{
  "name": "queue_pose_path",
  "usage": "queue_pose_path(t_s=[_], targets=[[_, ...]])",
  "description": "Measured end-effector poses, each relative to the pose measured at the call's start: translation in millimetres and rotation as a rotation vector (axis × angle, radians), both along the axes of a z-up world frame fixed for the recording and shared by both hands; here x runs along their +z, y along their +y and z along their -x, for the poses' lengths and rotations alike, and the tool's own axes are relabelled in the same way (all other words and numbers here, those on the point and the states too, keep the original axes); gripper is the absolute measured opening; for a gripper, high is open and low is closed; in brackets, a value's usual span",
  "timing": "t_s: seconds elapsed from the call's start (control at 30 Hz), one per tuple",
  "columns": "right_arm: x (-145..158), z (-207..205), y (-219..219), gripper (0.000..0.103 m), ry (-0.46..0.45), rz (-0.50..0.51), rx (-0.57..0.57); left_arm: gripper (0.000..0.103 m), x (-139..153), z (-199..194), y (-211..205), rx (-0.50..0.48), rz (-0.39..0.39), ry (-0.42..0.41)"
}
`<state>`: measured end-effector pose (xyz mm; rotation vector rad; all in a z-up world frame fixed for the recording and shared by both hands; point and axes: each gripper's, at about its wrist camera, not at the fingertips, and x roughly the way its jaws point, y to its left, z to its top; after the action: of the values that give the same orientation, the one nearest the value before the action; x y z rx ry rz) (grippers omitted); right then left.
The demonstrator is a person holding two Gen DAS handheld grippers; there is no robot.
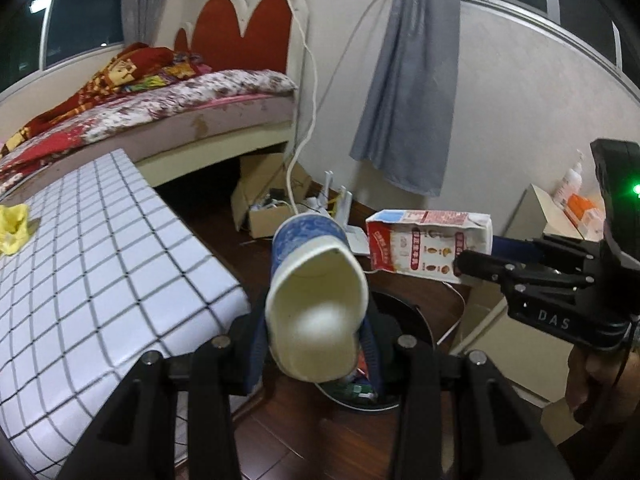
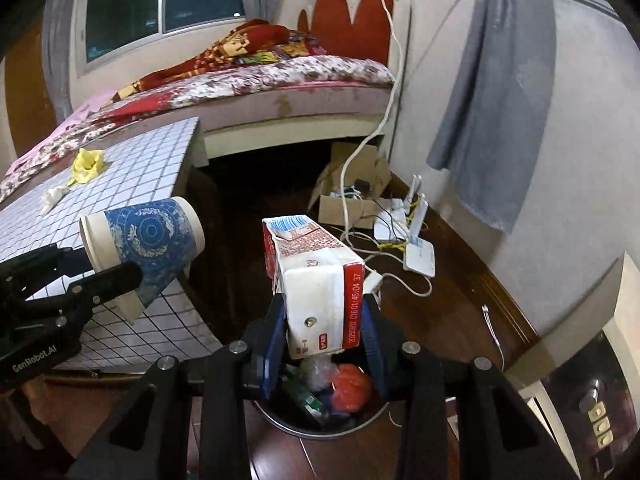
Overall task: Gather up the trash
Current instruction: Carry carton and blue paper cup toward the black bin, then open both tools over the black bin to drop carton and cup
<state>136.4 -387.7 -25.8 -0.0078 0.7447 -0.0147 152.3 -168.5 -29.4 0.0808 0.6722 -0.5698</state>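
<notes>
My left gripper [image 1: 316, 336] is shut on a blue patterned paper cup [image 1: 316, 280], squeezed out of round, its white open mouth toward the camera. The cup also shows in the right wrist view [image 2: 148, 244]. My right gripper [image 2: 324, 332] is shut on a red and white milk carton [image 2: 316, 284], which also shows in the left wrist view [image 1: 428, 240]. Both are held above a round dark trash bin [image 2: 320, 428] on the floor holding red, green and clear plastic waste. The bin [image 1: 404, 312] lies just below the cup.
A low table with a white tiled top [image 1: 100, 264] stands at the left, with a crumpled yellow wrapper [image 2: 88, 164] and a white scrap [image 2: 54, 196] on it. Behind are a bed [image 1: 160, 104], a cardboard box [image 2: 352, 184], routers and cables [image 2: 412, 236], and a grey curtain [image 1: 412, 80].
</notes>
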Motion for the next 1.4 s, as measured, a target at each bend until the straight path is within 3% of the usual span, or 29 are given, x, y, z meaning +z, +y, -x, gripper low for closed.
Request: queue_pose_path(t_s=[0.4, 0.77, 1.17, 1.27, 1.3, 1.33, 1.37, 1.4], targets=[[-27.3, 4.2, -26.3, 0.038, 0.064, -0.01, -0.042, 0.042, -29.5, -4.9, -43.0, -0.073, -0.03, 0.071], [-62.4, -7.5, -43.1, 0.039, 0.157, -0.044, -0.053, 0.042, -66.3, -26.6, -69.9, -0.135, -0.074, 0.198], [-96.7, -33.3, -58.2, 0.039, 0.251, -0.148, -0.066, 0.044, -99.5, -45.0, -84.8, -0.159, -0.084, 0.298], [-105.5, -39.6, -63.7, 0.039, 0.277, -0.188, -0.069, 0.051, -106.1, -48.9, -86.9, -0.169, -0.068, 0.325], [-109.4, -42.1, -66.6, 0.04, 0.289, -0.204, -0.074, 0.067, -108.0, -49.3, -87.6, -0.17, -0.056, 0.333], [-112.6, -44.2, -70.7, 0.055, 0.302, -0.209, -0.098, 0.08, -109.5, -49.1, -86.9, -0.157, -0.049, 0.328], [-115.0, -44.9, -77.5, 0.093, 0.31, -0.207, -0.143, 0.087, -110.6, -49.8, -85.3, -0.136, -0.06, 0.321], [-115.1, -44.8, -83.4, 0.102, 0.308, -0.209, -0.172, 0.095, -113.2, -50.2, -83.1, -0.105, -0.078, 0.317]])
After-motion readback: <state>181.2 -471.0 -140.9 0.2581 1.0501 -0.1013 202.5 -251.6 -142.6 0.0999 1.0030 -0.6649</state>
